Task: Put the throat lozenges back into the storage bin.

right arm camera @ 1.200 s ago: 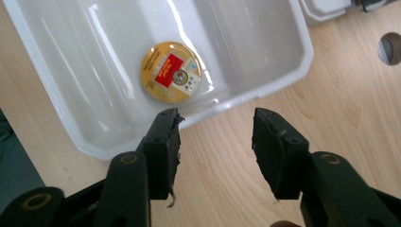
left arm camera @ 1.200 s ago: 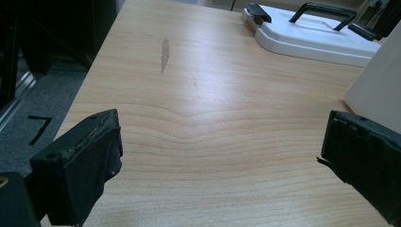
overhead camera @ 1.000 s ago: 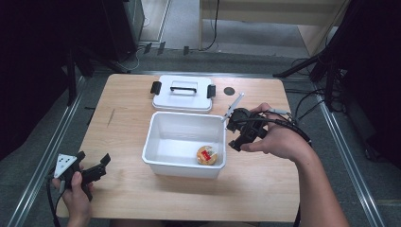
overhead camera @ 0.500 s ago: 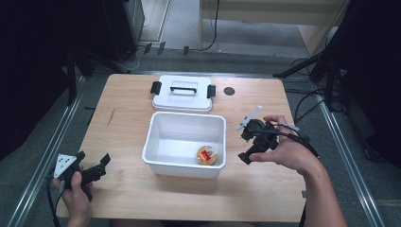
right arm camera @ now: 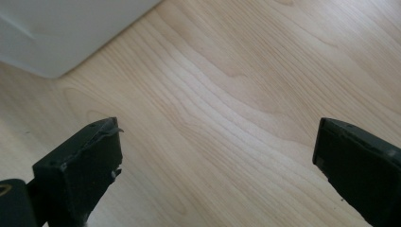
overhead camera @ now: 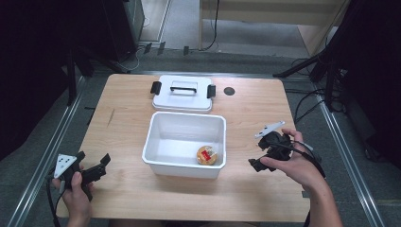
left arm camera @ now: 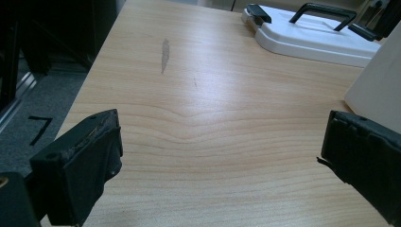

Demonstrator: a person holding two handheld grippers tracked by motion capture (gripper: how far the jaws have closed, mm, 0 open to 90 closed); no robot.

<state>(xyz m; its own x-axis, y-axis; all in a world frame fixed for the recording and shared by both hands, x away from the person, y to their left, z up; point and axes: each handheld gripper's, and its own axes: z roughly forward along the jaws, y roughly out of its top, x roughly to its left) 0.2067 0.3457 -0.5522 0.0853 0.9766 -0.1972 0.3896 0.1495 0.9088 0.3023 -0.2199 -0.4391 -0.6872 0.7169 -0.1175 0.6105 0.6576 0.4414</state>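
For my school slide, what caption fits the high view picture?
Open white bin holding one round snack, lid behind it, open grippers at left and right.

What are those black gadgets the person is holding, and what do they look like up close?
They are hand-held grippers. Each has a black body and two blocky black jaws with worn, scuffed pads. The left gripper carries a grey three-cornered plate with dark dots on top, and so does the right gripper. A black cable trails from each. The person's forearms are bare, with no sleeves in sight.
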